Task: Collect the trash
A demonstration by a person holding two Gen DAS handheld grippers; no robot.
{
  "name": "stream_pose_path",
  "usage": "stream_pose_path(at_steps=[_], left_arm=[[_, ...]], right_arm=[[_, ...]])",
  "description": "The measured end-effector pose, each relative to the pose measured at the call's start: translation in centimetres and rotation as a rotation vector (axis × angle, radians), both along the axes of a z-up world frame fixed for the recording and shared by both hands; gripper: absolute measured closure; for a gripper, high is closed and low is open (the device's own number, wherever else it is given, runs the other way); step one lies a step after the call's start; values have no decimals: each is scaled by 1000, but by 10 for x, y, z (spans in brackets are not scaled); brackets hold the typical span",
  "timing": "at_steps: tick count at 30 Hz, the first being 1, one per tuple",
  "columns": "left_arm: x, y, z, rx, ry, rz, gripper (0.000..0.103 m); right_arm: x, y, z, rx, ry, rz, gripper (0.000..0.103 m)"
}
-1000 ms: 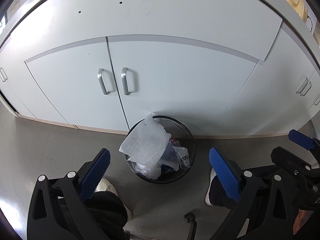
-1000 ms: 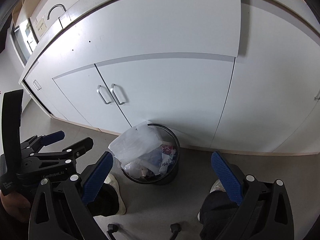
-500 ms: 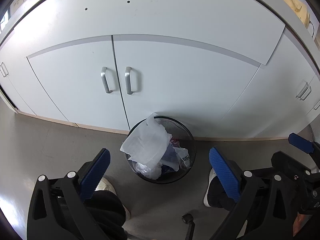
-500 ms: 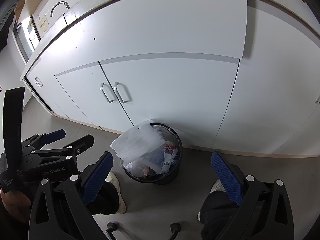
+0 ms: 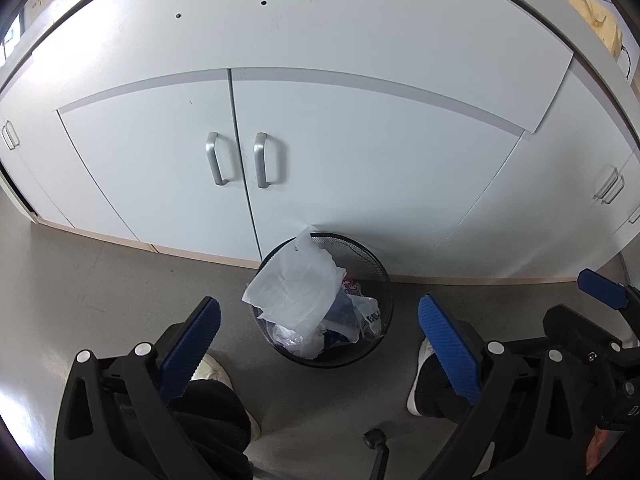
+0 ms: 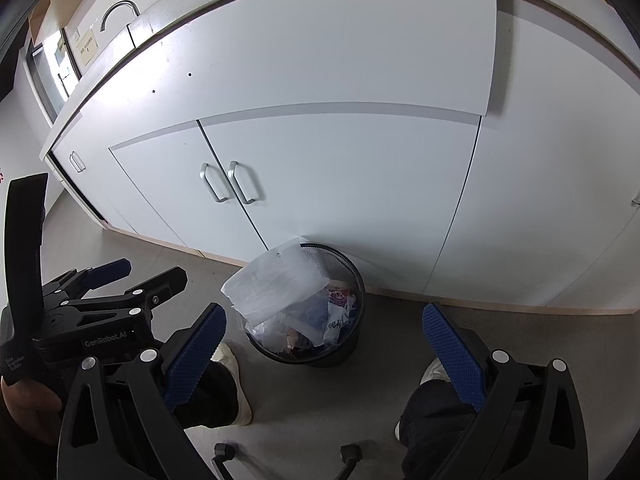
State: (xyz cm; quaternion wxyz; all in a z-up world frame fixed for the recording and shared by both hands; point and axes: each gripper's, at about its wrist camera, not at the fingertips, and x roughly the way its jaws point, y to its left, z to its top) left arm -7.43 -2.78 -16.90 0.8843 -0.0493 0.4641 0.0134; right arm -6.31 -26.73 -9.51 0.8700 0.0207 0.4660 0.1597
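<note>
A black mesh wastebasket stands on the grey floor against white cabinet doors. It is full of crumpled wrappers, and a white plastic bag sticks up over its left rim. My left gripper hangs above and in front of it, open and holding nothing. In the right wrist view the same wastebasket and bag lie between the blue pads of my right gripper, which is open with nothing between them. The left gripper shows at the left there, and the right gripper at the right edge of the left wrist view.
White cabinet doors with metal handles stand behind the basket, with a tap on the counter above. The person's shoes flank the basket. Chair castors sit near the bottom edge.
Both views have drifted slightly, so the cabinet handles sit a little further right. The basket and bag have not moved, and both grippers stay open.
</note>
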Motion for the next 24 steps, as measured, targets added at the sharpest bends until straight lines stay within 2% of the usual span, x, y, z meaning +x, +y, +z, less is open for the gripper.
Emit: stream_pose_path(at_steps=[8, 24], left_arm=[[-1, 0, 2, 22, -8, 20, 4], [-1, -4, 0, 17, -3, 13, 4]], right_arm=[[0, 0, 0, 0, 1, -1, 4], [-2, 1, 1, -1, 1, -2, 4]])
